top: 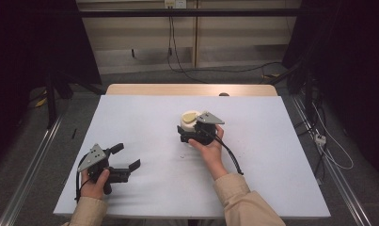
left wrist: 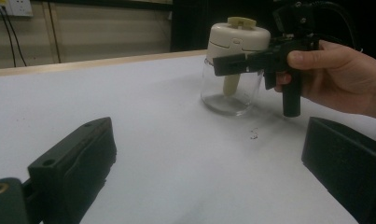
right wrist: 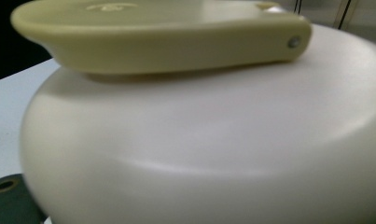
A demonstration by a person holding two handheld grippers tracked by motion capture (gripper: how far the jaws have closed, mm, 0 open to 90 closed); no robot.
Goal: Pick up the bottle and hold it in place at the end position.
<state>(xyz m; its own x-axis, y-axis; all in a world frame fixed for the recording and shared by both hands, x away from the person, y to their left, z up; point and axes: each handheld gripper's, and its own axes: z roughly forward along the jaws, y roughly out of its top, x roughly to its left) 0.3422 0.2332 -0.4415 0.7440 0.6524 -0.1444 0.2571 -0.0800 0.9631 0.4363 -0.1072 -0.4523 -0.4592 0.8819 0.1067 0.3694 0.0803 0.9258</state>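
Observation:
A clear glass jar (left wrist: 230, 91) with a cream lid (top: 187, 123) and a pale yellow lever (top: 190, 115) on top stands right of the white table's (top: 145, 117) middle. My right gripper (top: 186, 128) is shut on the lid, one black jaw lying along the lid's near side in the left gripper view, where that gripper (left wrist: 227, 60) is held by a hand (left wrist: 344, 79). The lid (right wrist: 199, 140) and lever (right wrist: 167, 32) loom very close in the right gripper view. My left gripper (top: 127, 157) rests open near the table's front left, its fingers (left wrist: 78, 158) wide apart over bare table.
Small dark specks (left wrist: 254, 135) lie on the table just in front of the jar. A wooden edge (top: 192, 89) runs along the table's far side. Cables and a power strip (top: 320, 139) lie on the floor to the right.

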